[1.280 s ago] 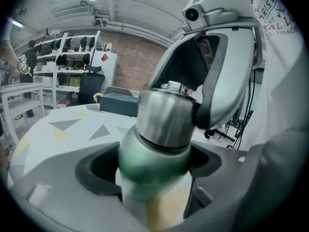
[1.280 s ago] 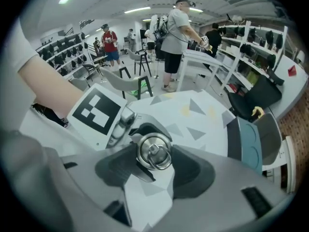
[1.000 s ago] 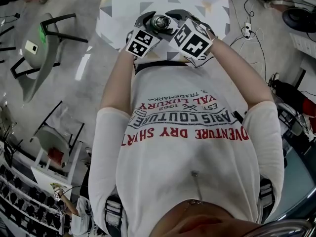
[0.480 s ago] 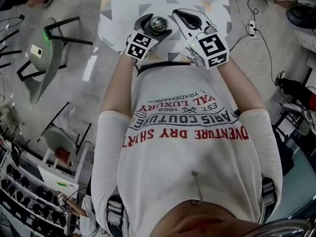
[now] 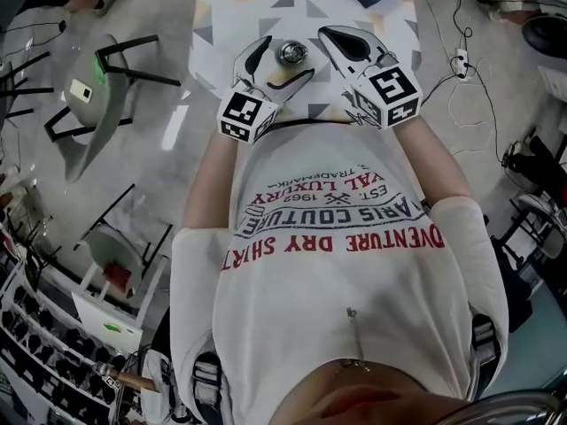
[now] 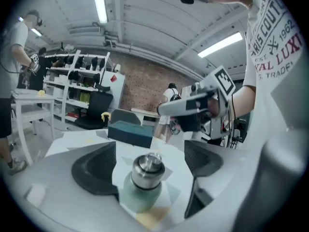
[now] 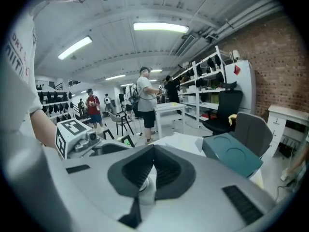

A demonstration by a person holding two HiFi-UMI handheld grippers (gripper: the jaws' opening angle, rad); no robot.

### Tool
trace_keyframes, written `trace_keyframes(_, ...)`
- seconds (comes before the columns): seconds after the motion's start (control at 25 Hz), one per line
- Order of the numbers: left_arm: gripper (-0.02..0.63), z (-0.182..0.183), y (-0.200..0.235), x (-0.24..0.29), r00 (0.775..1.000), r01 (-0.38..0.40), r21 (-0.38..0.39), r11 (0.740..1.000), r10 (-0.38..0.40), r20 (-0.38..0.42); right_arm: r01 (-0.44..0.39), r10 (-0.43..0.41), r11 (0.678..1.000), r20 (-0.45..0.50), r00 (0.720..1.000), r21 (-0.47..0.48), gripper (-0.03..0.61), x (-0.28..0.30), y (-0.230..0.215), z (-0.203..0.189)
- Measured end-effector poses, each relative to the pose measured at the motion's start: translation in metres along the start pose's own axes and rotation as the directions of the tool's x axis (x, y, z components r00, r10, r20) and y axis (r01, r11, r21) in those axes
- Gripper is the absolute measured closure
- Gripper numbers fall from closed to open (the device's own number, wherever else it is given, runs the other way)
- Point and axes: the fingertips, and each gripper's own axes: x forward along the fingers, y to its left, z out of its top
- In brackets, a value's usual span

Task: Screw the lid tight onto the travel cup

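Travel cup (image 6: 139, 197) half hidden by both grippers
Left gripper (image 6: 149, 161) jaws, just opening, stand wide apart either side of its lid (image 6: 147, 169); right gripper (image 7: 153, 167) jaws are together, covering most of it.

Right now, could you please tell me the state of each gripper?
Left gripper: open, jaws just opened further; travel cup stands between them, ungripped.
Right gripper: shut, holding nothing.

lid (image 6: 148, 167): was smooth, shiny metal
cup (image 6: 137, 199): was matt, pale green
pads (image 6: 96, 170): were black, ribbed, matt
shirt (image 5: 354, 273): was white printed cloth
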Motion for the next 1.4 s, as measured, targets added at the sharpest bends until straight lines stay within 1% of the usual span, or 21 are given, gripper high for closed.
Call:
trace_keyframes(0.08, 0.183, 0.028, 0.002, -0.011, 0.998, -0.032, 0.018, 0.999, 0.031, 0.062, -0.006, 0.006, 1.0, 0.022, 1.0, 0.025, 0.568, -0.002, 0.0, 0.005)
trace_keyframes(0.16, 0.184, 0.048, 0.006, -0.021, 0.993, -0.071, 0.037, 0.997, 0.067, 0.099, -0.003, 0.001, 1.0, 0.035, 0.999, 0.03, 0.568, -0.003, 0.0, 0.008)
trace_keyframes(0.2, 0.2, 0.057, 0.01, -0.027, 0.988, -0.104, 0.043, 0.994, 0.099, 0.12, 0.002, -0.003, 1.0, 0.038, 0.999, 0.024, 0.568, -0.004, 0.0, 0.01)
trace_keyframes(0.24, 0.292, 0.068, 0.016, -0.035, 0.979, -0.149, 0.042, 0.988, 0.142, 0.147, 0.007, -0.008, 1.0, 0.04, 0.999, 0.017, 0.568, -0.006, 0.0, 0.011)
trace_keyframes(0.28, 0.434, 0.078, 0.022, -0.044, 0.965, -0.199, 0.032, 0.979, 0.191, 0.178, 0.009, -0.01, 1.0, 0.043, 0.999, 0.012, 0.568, -0.007, 0.0, 0.013)
trace_keyframes(0.32, 0.503, 0.088, 0.027, -0.052, 0.95, -0.243, 0.02, 0.97, 0.234, 0.207, 0.007, -0.008, 1.0, 0.049, 0.999, 0.01, 0.568, -0.009, 0.0, 0.014)
trace_keyframes(0.36, 0.517, 0.096, 0.032, -0.06, 0.936, -0.277, 0.012, 0.961, 0.267, 0.228, 0.0, -0.001, 1.0, 0.059, 0.998, 0.011, 0.568, -0.01, 0.001, 0.017)
trace_keyframes(0.44, 0.588, 0.11, 0.039, -0.071, 0.913, -0.337, 0.024, 0.941, 0.32, 0.253, -0.016, 0.015, 1.0, 0.092, 0.996, 0.015, 0.568, -0.014, 0.003, 0.023)
trace_keyframes(0.48, 0.601, 0.116, 0.043, -0.076, 0.904, -0.361, 0.035, 0.932, 0.341, 0.257, -0.019, 0.018, 1.0, 0.109, 0.994, 0.011, 0.568, -0.016, 0.003, 0.027)
trace_keyframes(0.56, 0.603, 0.122, 0.048, -0.083, 0.895, -0.392, 0.048, 0.919, 0.368, 0.251, -0.021, 0.021, 1.0, 0.132, 0.991, -0.005, 0.568, -0.018, 0.003, 0.034)
trace_keyframes(0.68, 0.603, 0.124, 0.049, -0.089, 0.895, -0.409, 0.056, 0.911, 0.388, 0.222, -0.013, 0.016, 1.0, 0.145, 0.989, -0.024, 0.568, -0.023, 0.005, 0.039)
trace_keyframes(0.84, 0.603, 0.122, 0.049, -0.086, 0.905, -0.396, 0.056, 0.916, 0.379, 0.193, 0.011, -0.007, 1.0, 0.174, 0.985, -0.022, 0.569, -0.027, 0.0, 0.049)
trace_keyframes(1.0, 0.603, 0.123, 0.048, -0.083, 0.91, -0.378, 0.031, 0.925, 0.366, 0.193, 0.019, -0.013, 0.999, 0.18, 0.984, -0.033, 0.569, -0.028, 0.0, 0.054)
trace_keyframes(1.4, 0.601, 0.13, 0.049, -0.081, 0.906, -0.398, 0.031, 0.917, 0.387, 0.173, 0.045, -0.036, 0.998, 0.177, 0.984, -0.047, 0.569, -0.029, -0.001, 0.055)
